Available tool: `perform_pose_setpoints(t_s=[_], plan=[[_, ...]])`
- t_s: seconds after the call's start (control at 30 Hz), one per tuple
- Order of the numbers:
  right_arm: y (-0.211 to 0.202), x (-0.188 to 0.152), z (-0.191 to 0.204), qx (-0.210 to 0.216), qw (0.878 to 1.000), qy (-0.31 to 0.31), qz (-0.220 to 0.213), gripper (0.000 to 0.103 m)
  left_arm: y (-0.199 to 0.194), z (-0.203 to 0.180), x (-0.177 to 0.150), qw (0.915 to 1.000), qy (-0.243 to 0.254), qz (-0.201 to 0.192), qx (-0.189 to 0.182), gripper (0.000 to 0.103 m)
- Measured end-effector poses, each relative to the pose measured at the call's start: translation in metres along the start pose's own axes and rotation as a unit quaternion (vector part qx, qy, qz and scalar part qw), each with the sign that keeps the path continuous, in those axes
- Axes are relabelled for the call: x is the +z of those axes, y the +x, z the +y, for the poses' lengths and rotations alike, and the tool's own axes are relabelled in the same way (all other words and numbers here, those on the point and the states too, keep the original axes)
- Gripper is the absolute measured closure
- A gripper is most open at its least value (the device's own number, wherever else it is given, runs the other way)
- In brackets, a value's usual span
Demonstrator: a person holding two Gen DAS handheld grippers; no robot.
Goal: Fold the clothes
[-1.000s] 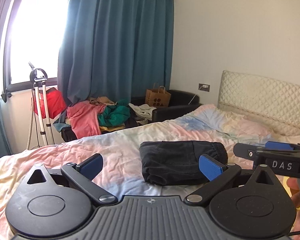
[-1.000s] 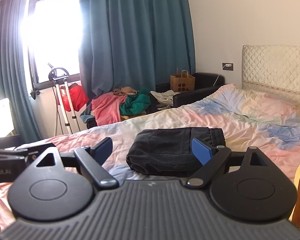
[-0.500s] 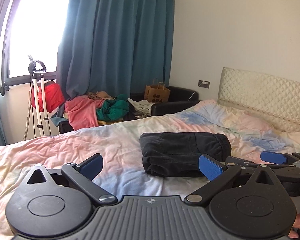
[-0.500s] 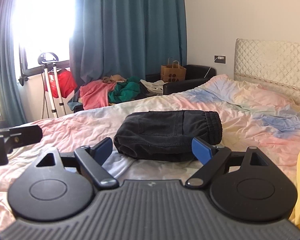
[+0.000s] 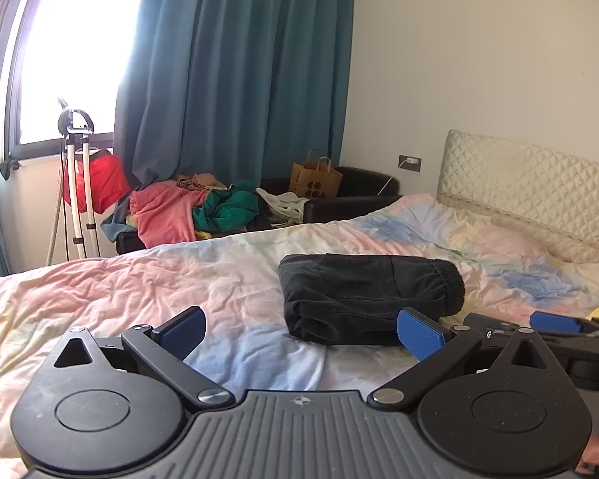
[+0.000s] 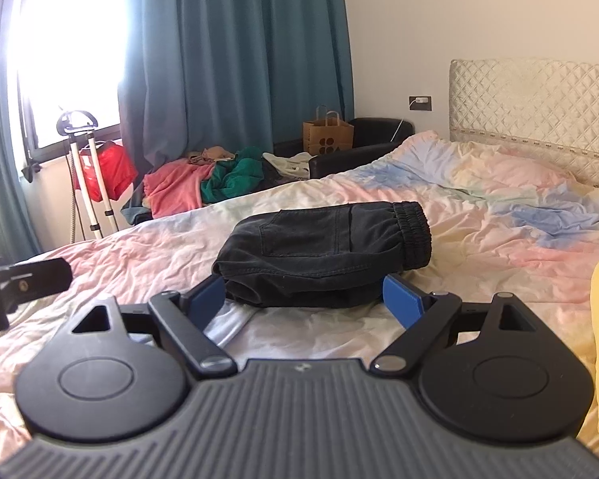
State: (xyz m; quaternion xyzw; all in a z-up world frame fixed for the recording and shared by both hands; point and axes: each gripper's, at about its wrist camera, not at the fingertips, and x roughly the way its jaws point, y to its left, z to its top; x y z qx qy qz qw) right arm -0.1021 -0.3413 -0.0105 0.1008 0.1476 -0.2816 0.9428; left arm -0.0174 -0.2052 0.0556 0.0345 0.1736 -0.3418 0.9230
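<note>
Both grippers stood spread and empty — the right gripper point(image 6: 306, 299) low over the bed point(image 6: 479, 207), its blue pads flanking the near edge of the folded black trousers point(image 6: 323, 255) at twelve o'clock without visibly pressing them. From the left gripper point(image 5: 301, 329), also released, the trousers point(image 5: 369, 295) lay at one o'clock on the pastel sheet — elastic waistband toward three o'clock. More clothes point(image 5: 195, 211) were heaped beyond the bed, under the teal curtain point(image 5: 235, 80).
</note>
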Motion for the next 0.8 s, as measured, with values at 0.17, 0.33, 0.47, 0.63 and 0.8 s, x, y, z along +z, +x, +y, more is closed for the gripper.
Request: perform_pose_setpoints(t_s=[0.17,0.33,0.47,0.63,0.8], plan=[[-0.004,-0.003,0.012,-0.009,0.999,-0.038,-0.013,0.015,0.0,-0.007,-0.002,0.9997,0.02,0.002,0.014,0.0],[-0.003,-0.001,0.01,-0.01,0.999,-0.035,-0.01,0.015,-0.001,-0.004,-0.002,0.9997,0.021,0.003,0.015,0.0],[-0.003,-0.001,0.006,-0.009,1.0,-0.025,-0.01,0.015,0.0,-0.002,-0.003,0.9996,0.019,0.005,0.02,0.0],[-0.002,-0.003,0.007,-0.009,1.0,-0.024,-0.003,0.015,-0.001,-0.002,-0.003,0.9995,0.022,0.005,0.024,0.0],[-0.001,-0.002,0.002,-0.008,1.0,-0.013,-0.001,0.015,-0.003,-0.005,-0.004,0.9992,0.033,0.002,0.025,0.0]])
